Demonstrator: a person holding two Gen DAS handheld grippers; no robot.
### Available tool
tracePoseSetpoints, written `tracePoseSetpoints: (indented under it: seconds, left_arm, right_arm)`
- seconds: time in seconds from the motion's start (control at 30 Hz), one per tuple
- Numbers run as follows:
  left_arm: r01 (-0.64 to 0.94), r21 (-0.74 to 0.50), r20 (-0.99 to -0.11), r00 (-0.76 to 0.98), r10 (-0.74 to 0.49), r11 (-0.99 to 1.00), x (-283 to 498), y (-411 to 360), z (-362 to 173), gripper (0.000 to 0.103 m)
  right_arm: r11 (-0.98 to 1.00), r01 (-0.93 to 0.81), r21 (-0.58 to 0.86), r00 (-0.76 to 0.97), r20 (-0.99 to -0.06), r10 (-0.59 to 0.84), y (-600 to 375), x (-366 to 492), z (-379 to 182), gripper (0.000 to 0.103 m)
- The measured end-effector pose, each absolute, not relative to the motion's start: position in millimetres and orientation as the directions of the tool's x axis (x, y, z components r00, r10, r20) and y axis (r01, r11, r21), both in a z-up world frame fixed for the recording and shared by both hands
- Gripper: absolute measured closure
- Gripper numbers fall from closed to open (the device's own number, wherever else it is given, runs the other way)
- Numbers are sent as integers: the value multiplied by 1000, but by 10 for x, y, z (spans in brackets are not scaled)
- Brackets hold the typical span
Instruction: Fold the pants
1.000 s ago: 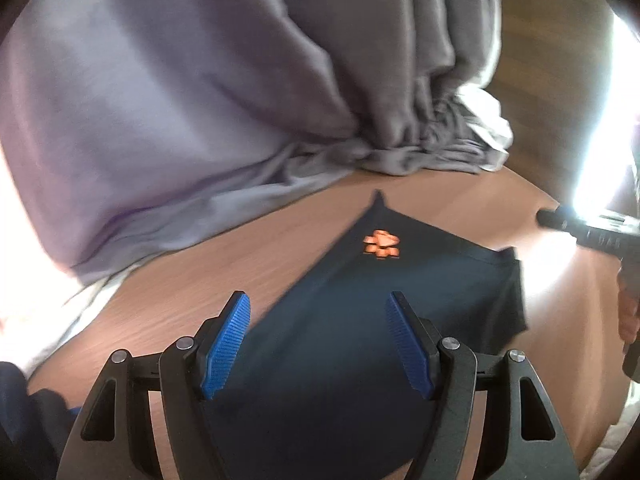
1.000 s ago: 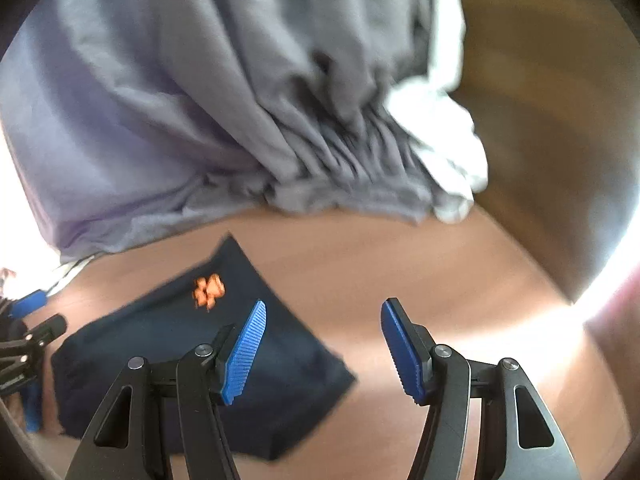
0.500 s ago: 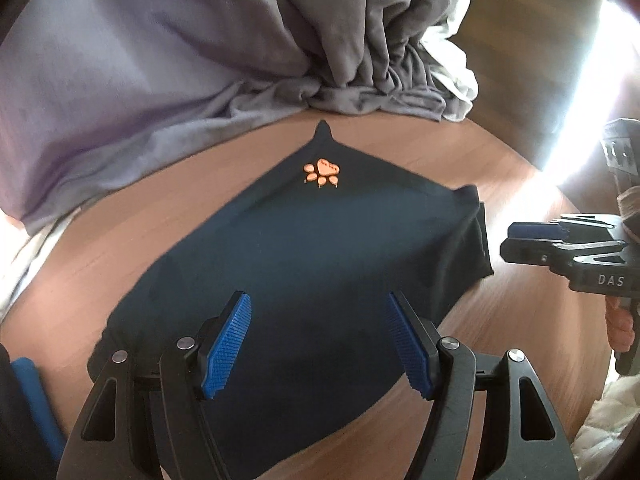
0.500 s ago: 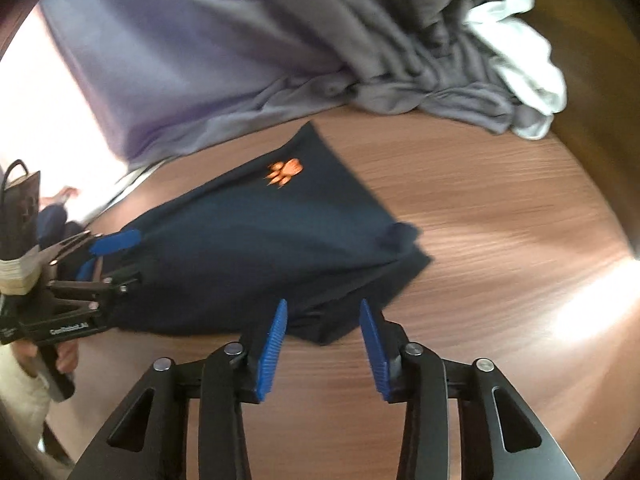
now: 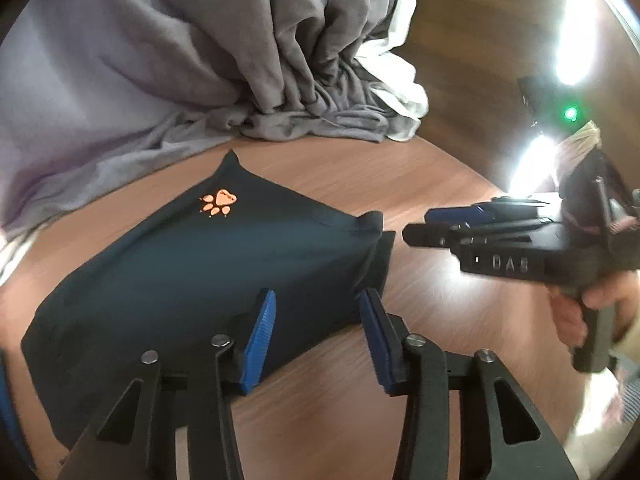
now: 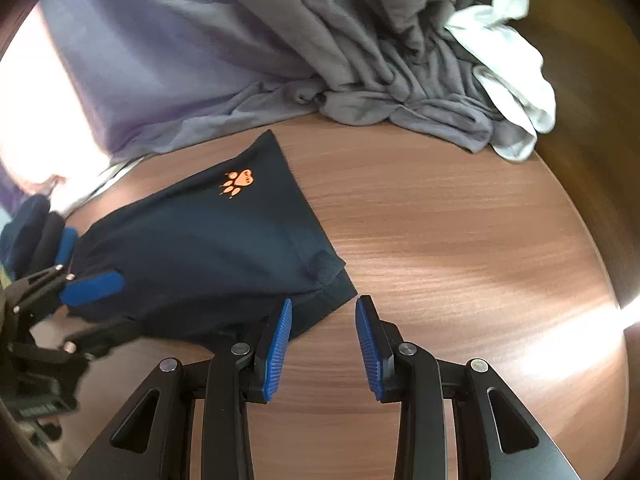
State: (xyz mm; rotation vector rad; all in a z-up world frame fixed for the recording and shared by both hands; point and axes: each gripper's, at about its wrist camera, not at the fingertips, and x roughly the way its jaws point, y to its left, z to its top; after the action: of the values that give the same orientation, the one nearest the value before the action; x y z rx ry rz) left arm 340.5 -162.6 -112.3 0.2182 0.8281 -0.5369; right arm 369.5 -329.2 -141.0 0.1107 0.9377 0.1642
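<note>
Dark navy pants (image 5: 192,276) with an orange paw print (image 5: 218,202) lie folded flat on a brown wooden table (image 5: 432,316); they also show in the right wrist view (image 6: 208,256). My left gripper (image 5: 318,312) is open and empty, over the pants' near right edge. My right gripper (image 6: 323,320) is open and empty, just beside the pants' near right corner. In the left wrist view the right gripper (image 5: 424,224) sits just right of the pants' corner. In the right wrist view the left gripper (image 6: 80,276) sits at the pants' left end.
A pile of grey and lilac cloth (image 6: 360,60) with a white piece (image 6: 516,80) lies along the table's far side. A dark wooden wall (image 5: 500,60) stands behind on the right. Bare wood (image 6: 460,240) lies to the right of the pants.
Both grippers have come down closer to the pants. The right gripper's jaws narrowed and then widened again; the left gripper's jaws have narrowed a little.
</note>
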Motion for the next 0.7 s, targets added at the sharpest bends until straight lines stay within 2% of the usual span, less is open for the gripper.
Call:
tracePoseSetpoints:
  seconds: [0.1,0.2,0.4,0.7]
  left_arm:
    - [449,49,-741,615,-269,892,3304,-1826,-1183,74]
    - [416,35,-767,594,-242,909,3310,-1940,-1285,82]
    - [340,162,-750,653,-109,926,3254,-2207,-1390,82]
    - [242,284,-747,663,55,928,3369,-2430,-1580,80]
  right_arm:
    - [981,-131,141,579,-793,191,-3315,3690,-1425,69]
    - [974,-160,159,575,-787,223,-3373,3724,-1442,69]
    - [966,-205,159,579,-776,251,-3468,3760,-1436,69]
    - [934,-330,141,537,-785,308,-3462,3835,-1501,69]
